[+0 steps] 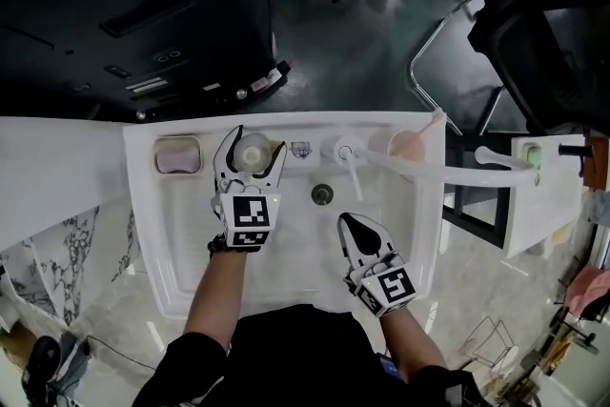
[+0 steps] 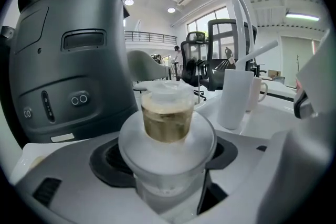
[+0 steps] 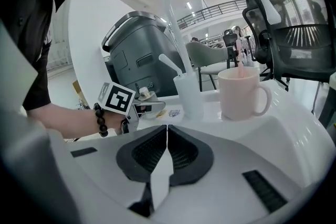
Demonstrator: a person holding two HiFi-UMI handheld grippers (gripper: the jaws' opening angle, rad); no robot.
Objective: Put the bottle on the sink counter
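A frosted bottle (image 1: 253, 151) with a clear cap and brownish neck (image 2: 167, 118) sits between the jaws of my left gripper (image 1: 255, 146) (image 2: 168, 157). The black pads lie against its sides, so the gripper is shut on it. Bottle and gripper are over the back rim of the white sink counter (image 1: 191, 131), between the soap dish and the faucet. Whether the bottle's base rests on the counter is hidden. My right gripper (image 1: 349, 224) (image 3: 167, 136) hangs over the basin, shut and holding nothing.
A soap dish (image 1: 178, 154) lies left of the bottle. To its right are the faucet (image 1: 345, 151), a white cup (image 3: 188, 94) and a pink mug (image 1: 408, 145) (image 3: 242, 93). The drain (image 1: 322, 194) is mid-basin. A dark grey machine (image 2: 68, 55) stands behind the counter.
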